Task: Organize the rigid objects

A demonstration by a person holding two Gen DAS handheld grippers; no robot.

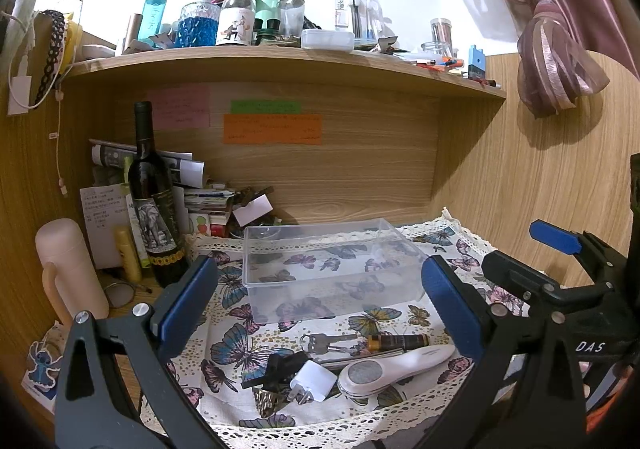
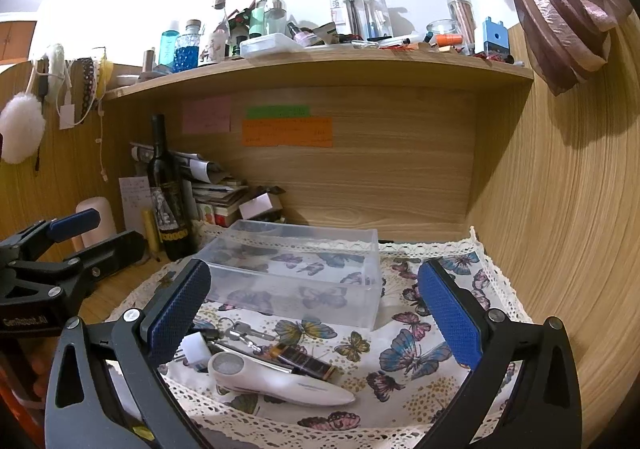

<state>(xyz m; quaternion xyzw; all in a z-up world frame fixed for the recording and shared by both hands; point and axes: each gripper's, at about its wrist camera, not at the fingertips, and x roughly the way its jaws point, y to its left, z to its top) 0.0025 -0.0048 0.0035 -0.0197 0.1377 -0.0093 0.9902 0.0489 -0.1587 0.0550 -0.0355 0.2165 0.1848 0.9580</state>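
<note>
Both my left gripper (image 1: 320, 309) and right gripper (image 2: 314, 313) are spread, empty; the shaver (image 2: 276, 379) at 6 o'clock of the box (image 2: 296, 273) looks light, stiff, slick, so I'd pinch its narrow handle.

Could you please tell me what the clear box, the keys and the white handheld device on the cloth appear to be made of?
Clear box: likely rigid transparent plastic, since the butterfly cloth shows through its walls. Keys: metal, by their dull silver sheen. White handheld device: probably glossy moulded plastic with a grey round panel; the panel's material is unclear.
</note>
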